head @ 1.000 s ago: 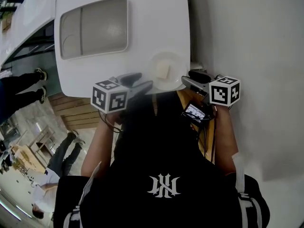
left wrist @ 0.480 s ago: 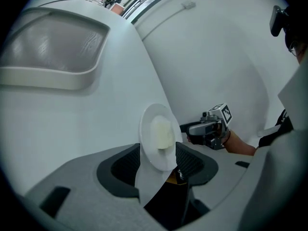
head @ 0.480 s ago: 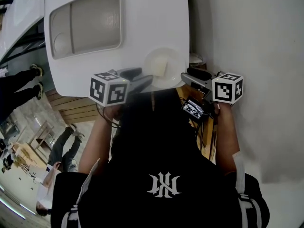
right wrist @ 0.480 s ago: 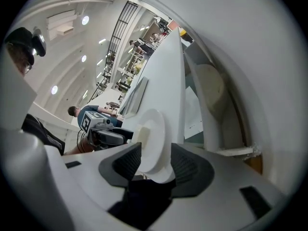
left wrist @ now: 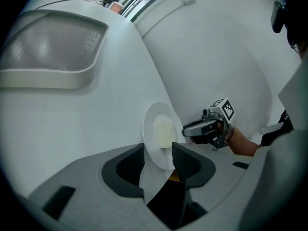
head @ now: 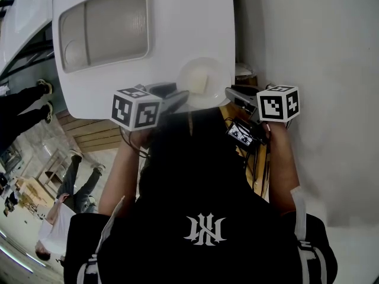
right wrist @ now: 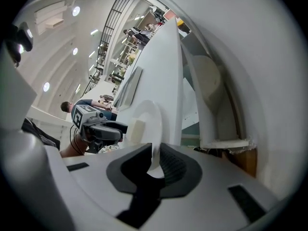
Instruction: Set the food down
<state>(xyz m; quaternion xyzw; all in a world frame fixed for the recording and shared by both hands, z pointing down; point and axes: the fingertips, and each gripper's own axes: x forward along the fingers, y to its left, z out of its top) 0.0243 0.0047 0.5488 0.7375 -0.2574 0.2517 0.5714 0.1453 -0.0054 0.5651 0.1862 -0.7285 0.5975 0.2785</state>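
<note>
A white plate (head: 188, 74) carries a pale block of food (head: 201, 84) at the near edge of the white table (head: 177, 34). My left gripper (head: 179, 99) is at the plate's left rim. In the left gripper view its jaws (left wrist: 158, 154) are closing, with the plate's rim (left wrist: 150, 129) between them and space left at the pads. My right gripper (head: 232, 94) is at the right rim. Its jaws (right wrist: 156, 152) are closing too, narrow, with the pads against the plate's edge (right wrist: 153, 117). Each gripper view shows the food (left wrist: 164, 131) (right wrist: 137, 130) and the other gripper beyond it.
A grey rectangular tray (head: 103, 25) lies on the table behind the plate. A white wall (head: 308, 40) runs along the right. The table's near edge is just under the grippers, with wooden flooring and standing people (head: 23, 108) below at the left.
My right gripper has shifted a little left onto the plate's right rim. My left gripper stays at the left rim. The plate sits slightly higher in the head view.
</note>
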